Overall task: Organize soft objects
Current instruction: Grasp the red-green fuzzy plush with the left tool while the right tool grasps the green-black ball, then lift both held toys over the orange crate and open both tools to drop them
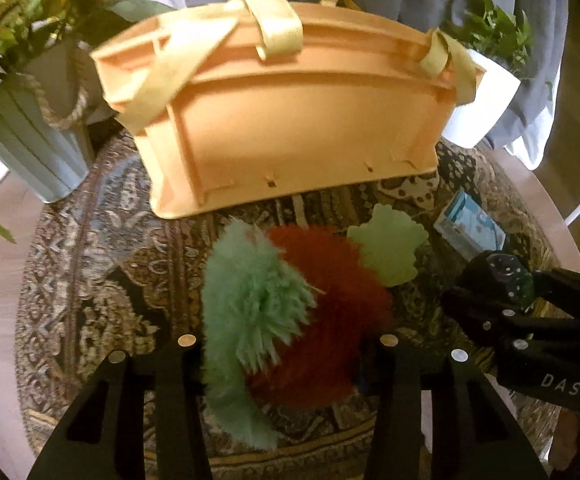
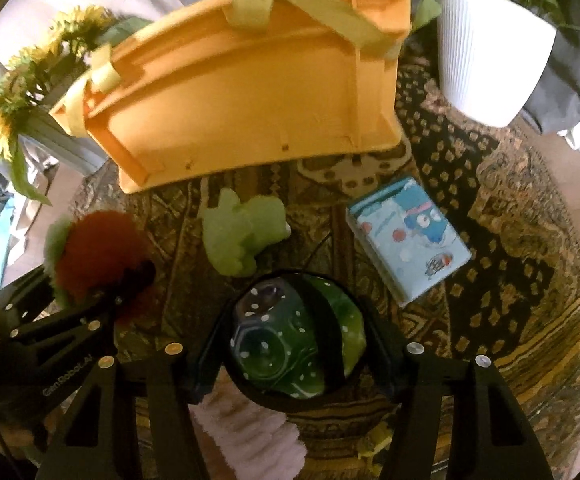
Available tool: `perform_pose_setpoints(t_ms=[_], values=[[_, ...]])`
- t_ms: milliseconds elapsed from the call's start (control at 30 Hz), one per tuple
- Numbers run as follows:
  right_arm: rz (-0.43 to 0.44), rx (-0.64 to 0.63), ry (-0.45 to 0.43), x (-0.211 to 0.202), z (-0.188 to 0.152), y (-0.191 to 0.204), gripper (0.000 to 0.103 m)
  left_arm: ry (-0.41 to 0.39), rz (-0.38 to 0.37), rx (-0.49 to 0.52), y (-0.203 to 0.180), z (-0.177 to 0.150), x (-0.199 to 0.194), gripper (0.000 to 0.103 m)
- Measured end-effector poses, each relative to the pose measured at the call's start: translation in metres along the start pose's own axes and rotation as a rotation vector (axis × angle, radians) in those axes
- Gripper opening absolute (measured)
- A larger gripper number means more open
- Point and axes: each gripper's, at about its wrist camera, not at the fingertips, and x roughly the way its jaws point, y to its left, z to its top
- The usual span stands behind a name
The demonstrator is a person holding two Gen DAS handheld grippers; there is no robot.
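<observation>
A fluffy toy of mint-green (image 1: 250,300) and red (image 1: 330,304) tufts fills the gap between my left gripper's (image 1: 286,340) fingers, which are shut on it; the right wrist view shows that left gripper (image 2: 130,280) biting into the red fluff (image 2: 102,240). My right gripper (image 2: 294,348) is shut on a dark green ball with white dots (image 2: 282,340), just above the cloth; the right gripper (image 1: 506,284) also shows at the right of the left wrist view. A pale green plush (image 1: 390,248) (image 2: 242,236) lies loose on the cloth. Behind it stands an orange basket (image 1: 290,120) (image 2: 242,92) with yellow straps.
A blue cartoon box (image 2: 410,236) (image 1: 470,228) lies right of the plush. A pink fuzzy item (image 2: 250,432) sits under my right gripper. A white plant pot (image 2: 486,52) stands at the back right, a pale pot of sunflowers (image 1: 30,132) at the back left. A patterned cloth (image 1: 102,264) covers the round table.
</observation>
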Motion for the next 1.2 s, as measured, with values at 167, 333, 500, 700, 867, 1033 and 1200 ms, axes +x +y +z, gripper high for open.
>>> perform_pose_setpoints(t_ms=[167, 333, 500, 700, 867, 1033, 1200], values=[[0.007, -0.015, -0.057, -0.018, 0.006, 0.004, 0.062, -0.030, -0.001, -0.022, -0.001, 0.005, -0.022, 0.046], [0.011, -0.040, -0.119, -0.039, 0.011, 0.012, 0.062, -0.083, 0.016, -0.026, -0.004, 0.012, -0.044, 0.046], [0.016, -0.066, -0.191, -0.063, 0.018, 0.020, 0.062, -0.161, 0.026, -0.023, -0.003, 0.020, -0.069, 0.046], [0.009, -0.097, -0.276, -0.086, 0.027, 0.025, 0.062, -0.239, 0.042, -0.003, -0.005, 0.033, -0.093, 0.046], [0.013, -0.106, -0.341, -0.103, 0.036, 0.025, 0.062, -0.304, 0.045, 0.010, -0.009, 0.045, -0.109, 0.046], [0.021, -0.110, -0.404, -0.118, 0.048, 0.027, 0.062, -0.353, 0.046, 0.014, -0.007, 0.058, -0.123, 0.046], [0.030, -0.115, -0.452, -0.129, 0.058, 0.032, 0.062, -0.393, 0.048, 0.024, -0.007, 0.070, -0.133, 0.046]])
